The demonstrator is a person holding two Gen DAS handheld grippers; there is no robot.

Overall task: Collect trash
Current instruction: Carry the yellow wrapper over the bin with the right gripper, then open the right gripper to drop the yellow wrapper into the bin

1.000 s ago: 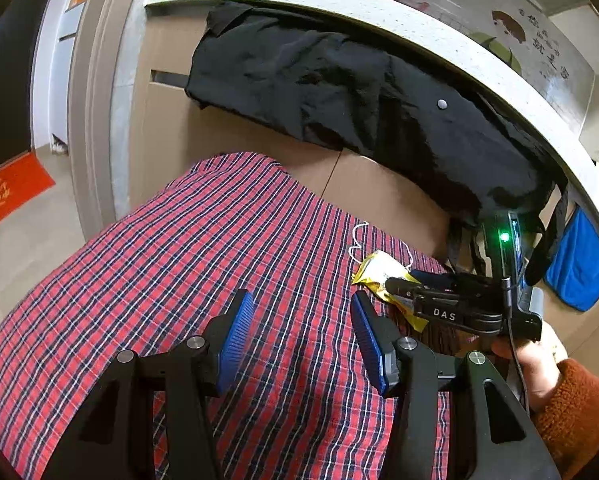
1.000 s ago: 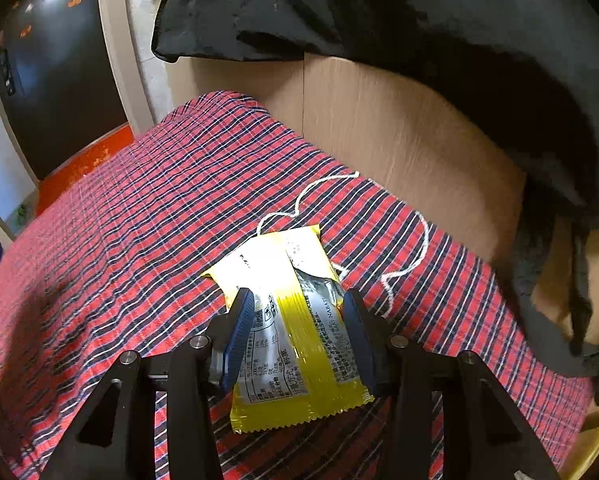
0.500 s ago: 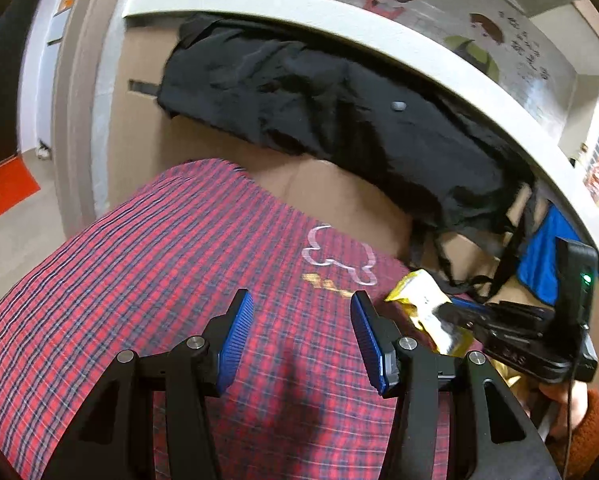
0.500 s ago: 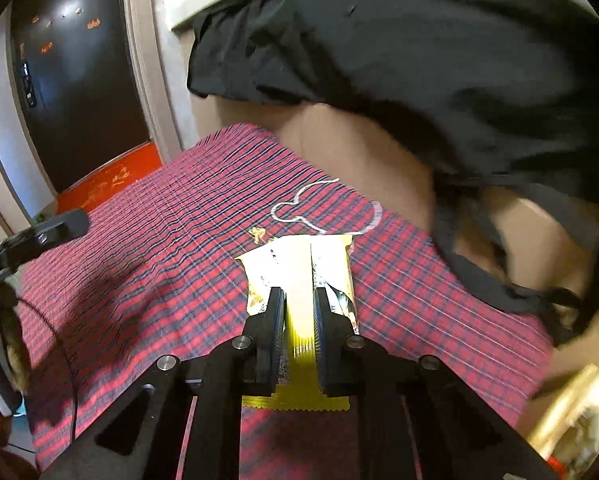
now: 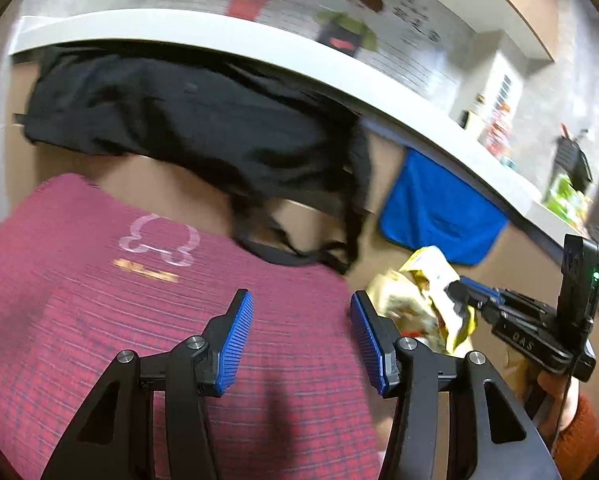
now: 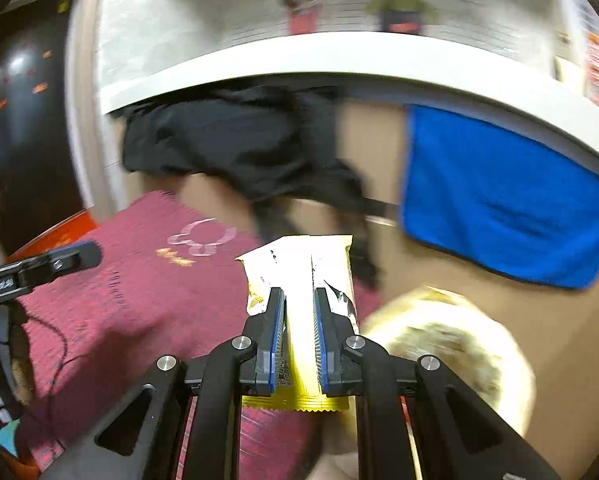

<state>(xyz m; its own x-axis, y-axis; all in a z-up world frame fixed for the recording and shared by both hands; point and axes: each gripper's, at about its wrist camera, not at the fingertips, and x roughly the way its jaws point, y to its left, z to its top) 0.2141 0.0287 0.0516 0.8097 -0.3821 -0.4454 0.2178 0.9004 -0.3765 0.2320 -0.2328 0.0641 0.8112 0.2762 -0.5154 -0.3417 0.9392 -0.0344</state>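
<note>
My right gripper (image 6: pixel 298 312) is shut on a yellow and white snack wrapper (image 6: pixel 299 272) and holds it in the air past the right edge of the red plaid cloth (image 6: pixel 131 304). Below and to its right is a blurred round pale yellow opening with trash in it (image 6: pixel 447 344). In the left wrist view the same wrapper (image 5: pixel 431 280) hangs from the right gripper (image 5: pixel 465 294) at the right. My left gripper (image 5: pixel 301 340) is open and empty above the red plaid cloth (image 5: pixel 99 320).
A black garment (image 5: pixel 187 128) hangs from a white ledge (image 5: pixel 219 36) behind the cloth. A blue towel (image 5: pixel 439 208) hangs to its right over a brown panel (image 6: pixel 363 140). A small yellow scrap (image 5: pixel 147 270) lies on the cloth near a white cartoon outline.
The right gripper closed on the wrapper, lifted it off the cloth and carried it right. Both views swung right and are blurred. The left gripper stayed open.
</note>
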